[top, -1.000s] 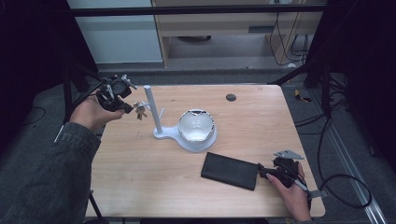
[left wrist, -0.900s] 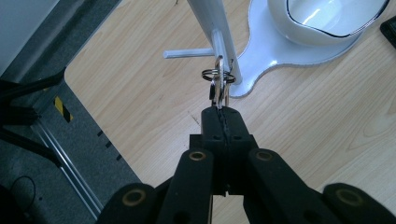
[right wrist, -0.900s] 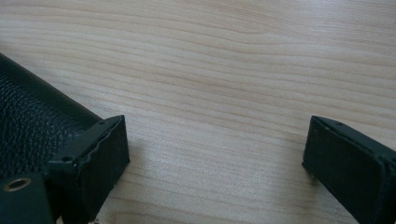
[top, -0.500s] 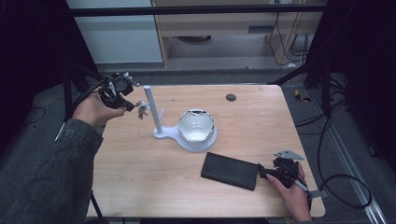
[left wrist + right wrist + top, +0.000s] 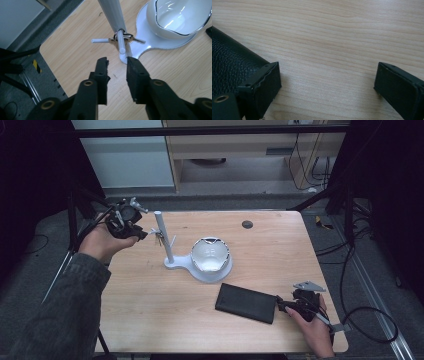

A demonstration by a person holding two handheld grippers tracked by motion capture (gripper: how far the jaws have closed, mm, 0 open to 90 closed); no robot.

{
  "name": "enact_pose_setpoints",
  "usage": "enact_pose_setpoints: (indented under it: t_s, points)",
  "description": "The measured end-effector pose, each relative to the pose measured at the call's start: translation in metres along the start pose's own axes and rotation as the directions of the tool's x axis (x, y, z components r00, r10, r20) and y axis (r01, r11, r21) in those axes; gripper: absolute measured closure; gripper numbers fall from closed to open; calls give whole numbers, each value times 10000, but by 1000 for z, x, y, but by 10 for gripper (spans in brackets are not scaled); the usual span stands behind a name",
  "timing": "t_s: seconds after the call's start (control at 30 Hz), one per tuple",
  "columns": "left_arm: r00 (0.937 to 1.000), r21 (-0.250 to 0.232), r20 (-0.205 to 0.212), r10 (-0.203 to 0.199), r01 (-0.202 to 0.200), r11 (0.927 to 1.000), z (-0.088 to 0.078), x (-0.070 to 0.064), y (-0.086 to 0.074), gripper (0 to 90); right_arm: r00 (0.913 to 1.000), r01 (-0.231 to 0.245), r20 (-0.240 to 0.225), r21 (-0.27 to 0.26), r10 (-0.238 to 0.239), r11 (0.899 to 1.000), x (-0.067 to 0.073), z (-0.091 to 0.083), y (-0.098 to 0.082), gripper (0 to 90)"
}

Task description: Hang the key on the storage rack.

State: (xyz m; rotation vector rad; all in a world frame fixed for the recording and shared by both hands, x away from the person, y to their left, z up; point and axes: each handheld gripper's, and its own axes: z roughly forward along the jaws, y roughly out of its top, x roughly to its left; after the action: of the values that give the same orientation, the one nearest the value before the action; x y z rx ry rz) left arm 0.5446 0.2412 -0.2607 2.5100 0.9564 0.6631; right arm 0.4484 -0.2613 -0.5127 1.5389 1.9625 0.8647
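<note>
The left gripper, its jaws just opened and holding nothing, is near the keys on the white stand. The right gripper is spread wide beside the black wallet.

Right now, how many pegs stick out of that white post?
2. One peg carries the key ring; the other peg juts sideways, bare. The post might hide more behind it.

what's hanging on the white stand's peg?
A key ring with keys hangs on the side peg of the white stand. Post and peg cover part of the bunch, so the key count is unclear.
</note>
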Motion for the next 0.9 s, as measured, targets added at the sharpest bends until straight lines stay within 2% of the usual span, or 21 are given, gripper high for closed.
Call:
enact_pose_setpoints:
  t_s: [0.07, 0.17, 0.37, 0.4, 0.43, 0.47, 0.5, 0.57, 0.7, 0.77, 0.8, 0.87, 0.9]
  points:
    - [9999, -373, -165, 51, -57, 9993, -3, -8, -11, 598, 10000, -27, -16, 13, 27, 10000, 0, 0, 0, 70]
    - [9999, -909, -106, 74, -83, 9958, -3, -22, -27, 479, 10000, 17, -24, -12, -17, 10000, 0, 0, 0, 70]
    - [9999, -1407, 59, 160, -150, 9899, 4, -50, -47, 282, 10000, 20, -27, -12, -20, 10000, 0, 0, 0, 70]
    - [9999, -1407, 59, 160, -150, 9899, 4, -50, -47, 243, 10000, 20, -27, -12, -20, 10000, 0, 0, 0, 70]
    - [9998, -1671, 196, 101, -67, 9859, 8, -59, -50, 217, 10000, 48, -30, 1, -48, 10000, 0, 0, 0, 69]
    - [9998, -1671, 196, 101, -67, 9859, 8, -59, -50, 206, 10000, 48, -30, 1, -48, 10000, 0, 0, 0, 69]
    - [9987, -1800, 458, 210, -124, 9836, 14, -68, -53, 177, 10000, 50, -34, 2, -50, 10000, 0, 0, 0, 70]
    - [9966, -2000, 747, 344, -188, 9796, 21, -79, -55, 138, 10000, 5, -40, 3, -5, 10000, 0, 0, 0, 70]
    - [9863, -2644, 1530, 619, -195, 9642, 41, -106, -57, 92, 10000, 54, -63, -9, -54, 10000, -1, 0, 0, 69]
    - [9797, -2786, 1902, 635, -82, 9604, 54, -121, -55, 89, 9997, 108, -207, 45, -107, 9999, -1, -3, 1, 67]
    - [9764, -2885, 2058, 651, -31, 9575, 62, -130, -55, 89, 9995, 144, -264, -117, -147, 9998, 0, -6, 1, 61]
    - [9663, -2964, 2464, 743, 21, 9551, 80, -147, -53, 99, 9995, 271, -155, -528, -280, 9982, 3, -14, 2, 66]
    - [9588, -2969, 2730, 783, 66, 9549, 90, -156, -52, 111, 9995, 298, -76, -698, -304, 9971, 5, -19, 1, 66]
